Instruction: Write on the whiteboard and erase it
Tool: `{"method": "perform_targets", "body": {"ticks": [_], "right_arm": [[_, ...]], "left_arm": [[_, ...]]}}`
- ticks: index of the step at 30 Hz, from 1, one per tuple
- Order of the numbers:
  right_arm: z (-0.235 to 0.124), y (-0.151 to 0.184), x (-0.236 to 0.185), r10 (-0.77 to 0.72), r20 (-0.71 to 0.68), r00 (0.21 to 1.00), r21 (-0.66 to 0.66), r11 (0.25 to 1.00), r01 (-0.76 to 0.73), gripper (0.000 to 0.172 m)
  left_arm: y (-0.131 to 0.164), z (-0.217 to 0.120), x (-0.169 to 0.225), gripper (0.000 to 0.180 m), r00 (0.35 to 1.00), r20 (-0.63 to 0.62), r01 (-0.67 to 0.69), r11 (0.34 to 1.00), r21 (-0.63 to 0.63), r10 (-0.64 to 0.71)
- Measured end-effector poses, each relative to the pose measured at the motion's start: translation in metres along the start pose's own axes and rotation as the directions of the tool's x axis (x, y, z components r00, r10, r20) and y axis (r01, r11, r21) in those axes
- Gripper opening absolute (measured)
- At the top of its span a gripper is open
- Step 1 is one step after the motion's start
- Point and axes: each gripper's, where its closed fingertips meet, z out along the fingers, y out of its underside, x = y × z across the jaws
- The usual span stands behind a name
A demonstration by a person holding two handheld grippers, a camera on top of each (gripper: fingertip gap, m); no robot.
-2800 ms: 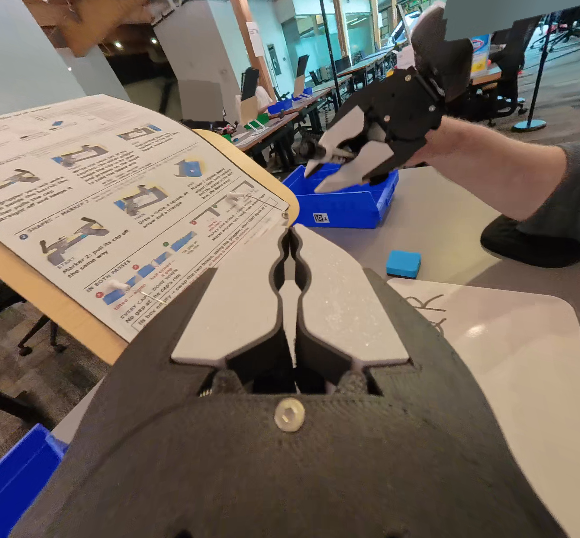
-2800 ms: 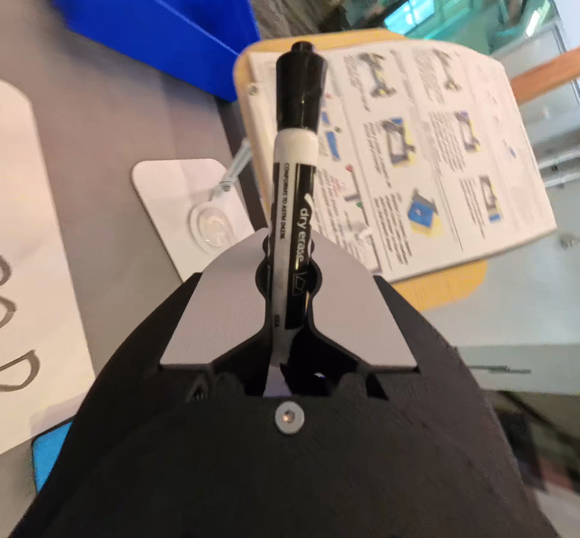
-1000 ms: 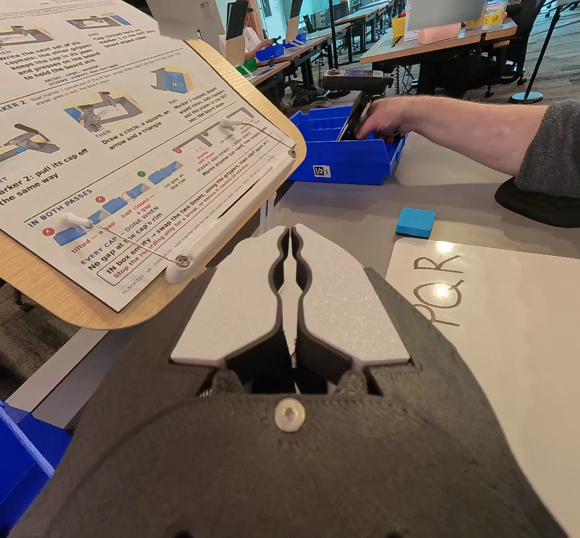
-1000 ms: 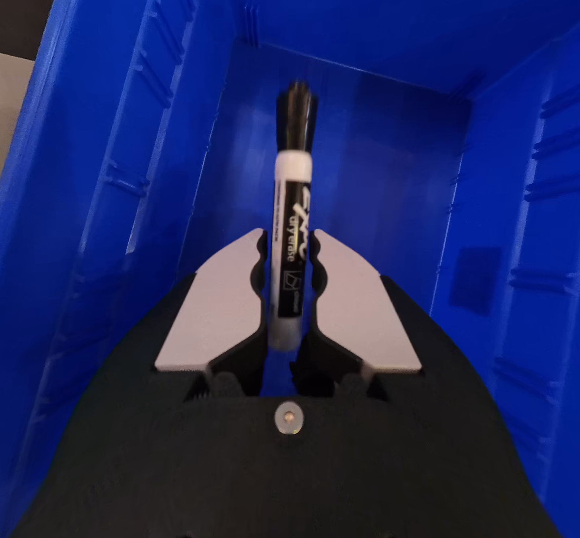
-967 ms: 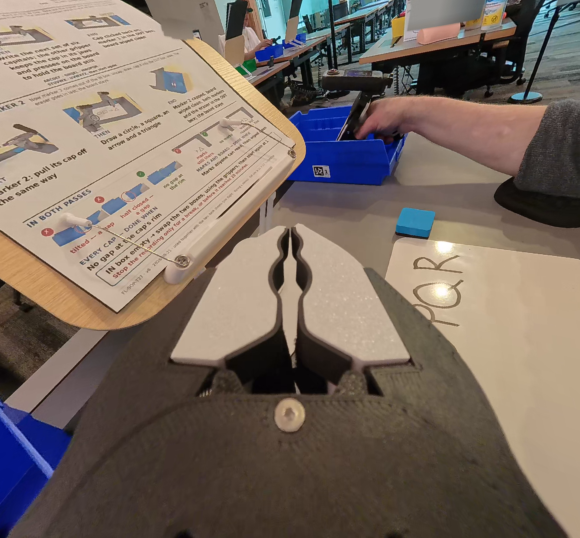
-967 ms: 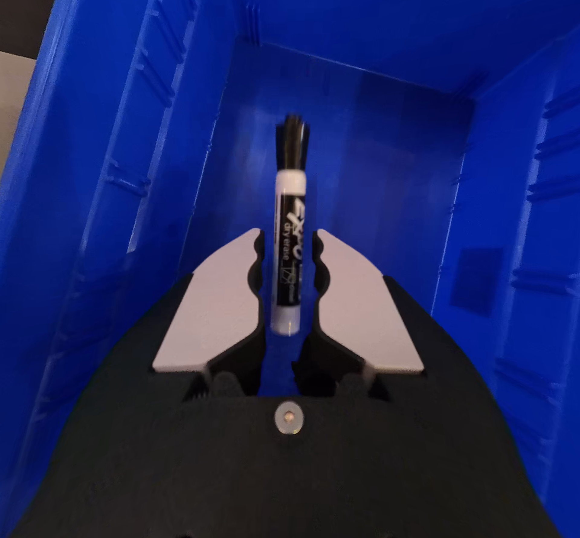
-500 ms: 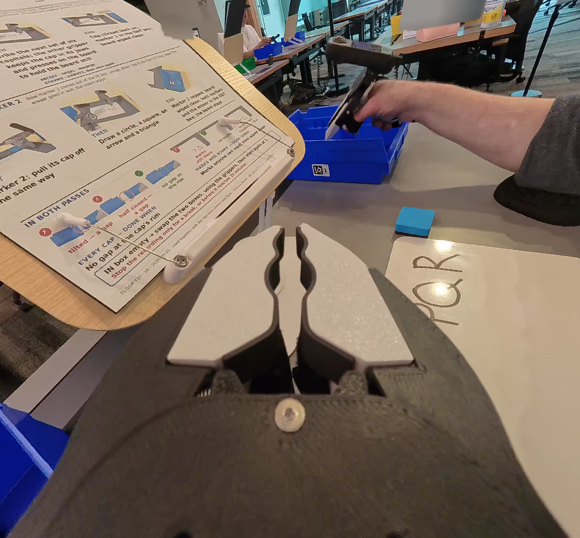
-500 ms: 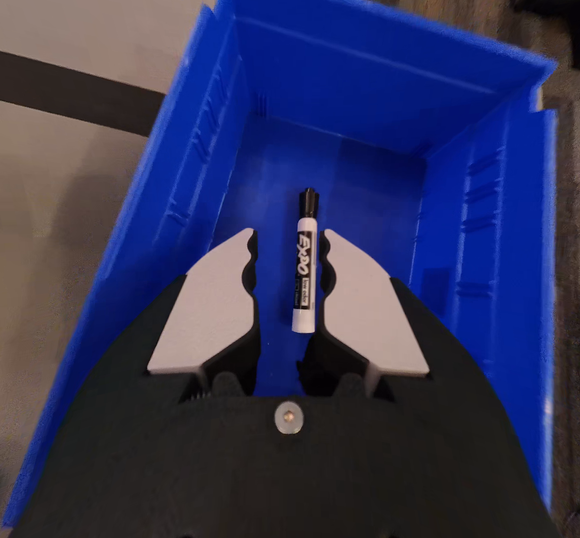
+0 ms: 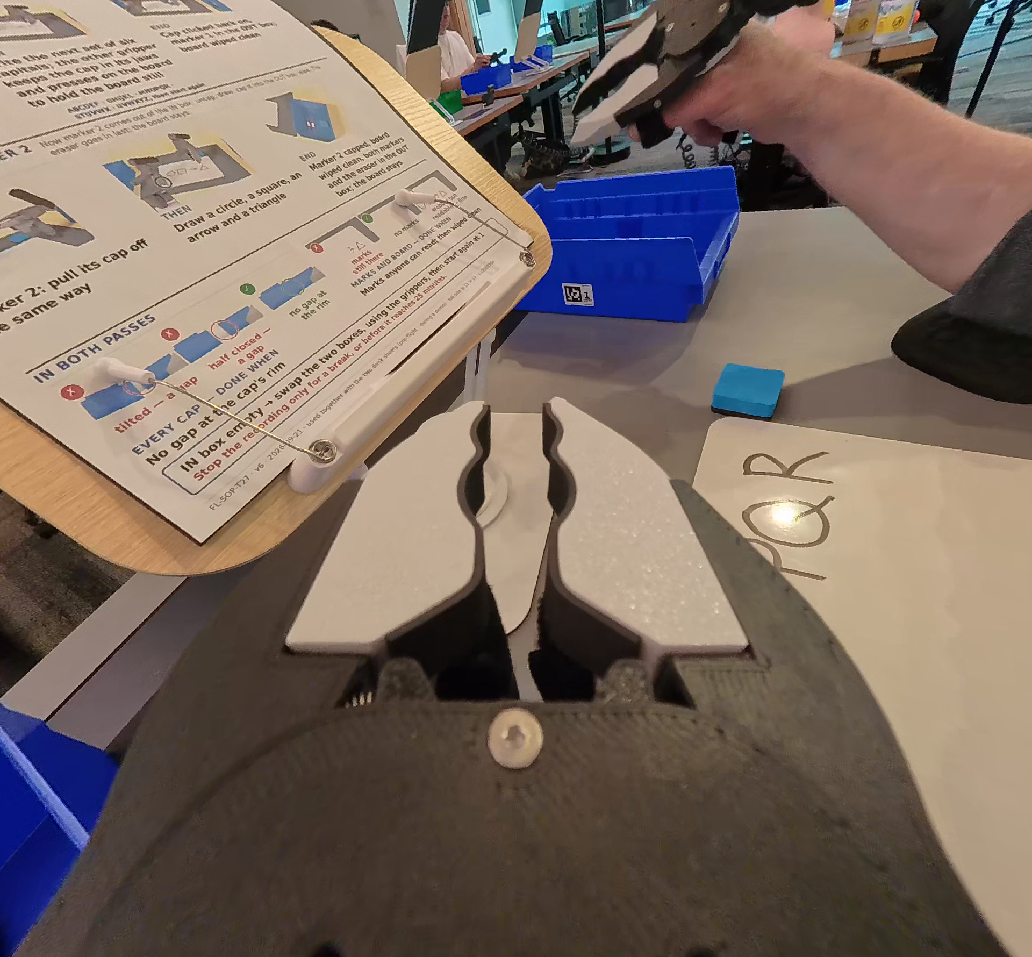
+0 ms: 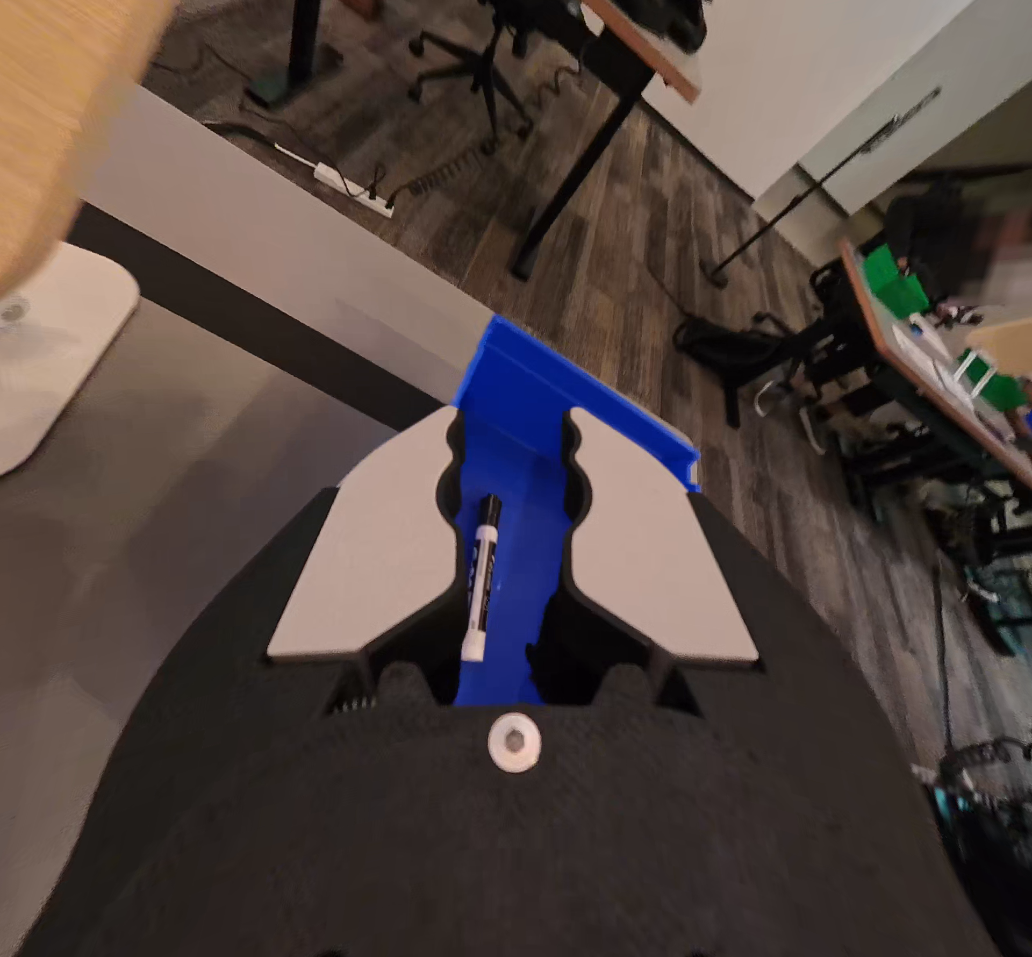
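Judging by how things lie, the eraser (image 9: 748,390) is the thing to take next: a small blue block with a dark felt underside, probably light and somewhat squashy, best pinched across its two opposite side walls, low enough to catch the firmer base. It sits on the desk (image 9: 810,282) ahead and to the right of the left hand-held gripper (image 9: 516,416), just beyond the near corner of the whiteboard (image 9: 893,623), which bears black letters to be wiped. The whiteboard looks thin, stiff and glossy, so it may slide under a sideways rub unless pressed down.

The left hand-held gripper has its jaws a little apart with nothing between them; only the white stand base (image 9: 502,528) shows through the gap. The right hand-held gripper (image 10: 511,427) is raised above the blue bin (image 9: 631,243), jaws well apart and empty; the capped marker (image 10: 483,578) lies loose on the bin floor below it, smooth and hard.

The tilted instruction board (image 9: 234,237) overhangs to the left of the left hand-held gripper and could snag a wide swing. The path rightward to the eraser is open desk.
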Motion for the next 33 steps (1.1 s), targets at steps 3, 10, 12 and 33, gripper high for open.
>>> {"method": "perform_targets", "body": {"ticks": [3, 10, 12, 33], "right_arm": [[-0.013, -0.022, -0.013, -0.054, 0.033, 0.998, 0.085, 0.995, 0.051, 0.034], [-0.040, -0.058, -0.060, -0.206, 0.161, 0.965, 0.259, 0.952, 0.160, 0.031], [-0.046, -0.064, -0.077, -0.266, 0.205, 0.942, 0.300, 0.933, 0.198, 0.029], [-0.102, -0.085, -0.198, -0.619, 0.368, 0.694, 0.540, 0.750, 0.382, 0.022]], "left_arm": [[0.001, 0.001, -0.002, 0.018, 1.000, 0.005, 0.004, 1.000, -0.001, -0.004], [0.005, 0.003, 0.000, 0.013, 1.000, 0.001, 0.005, 1.000, -0.007, -0.005], [0.006, 0.004, 0.001, 0.010, 1.000, -0.001, 0.001, 1.000, -0.009, -0.001], [0.010, 0.012, 0.013, 0.015, 0.998, -0.011, -0.066, 0.997, -0.041, 0.065]]}}
